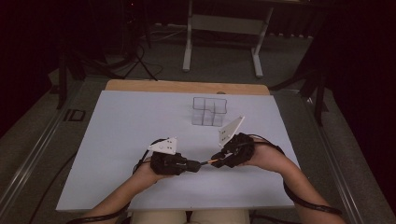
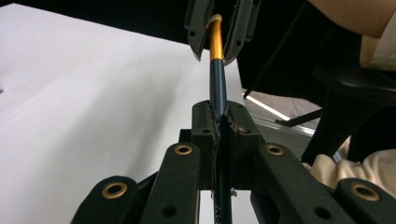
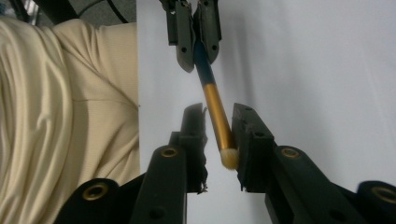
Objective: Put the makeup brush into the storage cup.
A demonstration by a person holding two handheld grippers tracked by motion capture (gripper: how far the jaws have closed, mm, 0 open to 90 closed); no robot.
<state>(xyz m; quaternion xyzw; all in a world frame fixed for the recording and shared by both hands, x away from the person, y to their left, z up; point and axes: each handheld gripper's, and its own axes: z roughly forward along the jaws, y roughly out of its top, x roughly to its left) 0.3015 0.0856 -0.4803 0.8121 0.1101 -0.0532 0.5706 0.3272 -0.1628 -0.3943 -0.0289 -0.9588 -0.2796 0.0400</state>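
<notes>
The left gripper [image 2: 219,122] is pinching a dark-blue and gold pen [image 2: 215,51], holding it above the white board [image 1: 116,135], near the clear plastic organizer [image 1: 208,111]. The right gripper [image 3: 218,135] is spreading around the pen's gold end, seemingly mid-handover; next, it should close.

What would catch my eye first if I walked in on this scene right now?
Probably the slim dark-blue and gold pen bridging the two hand-held black grippers over the near part of the white table. The left gripper clamps its blue end, while the right gripper stands open around its gold end. Farther back sits a clear plastic compartment box.
</notes>
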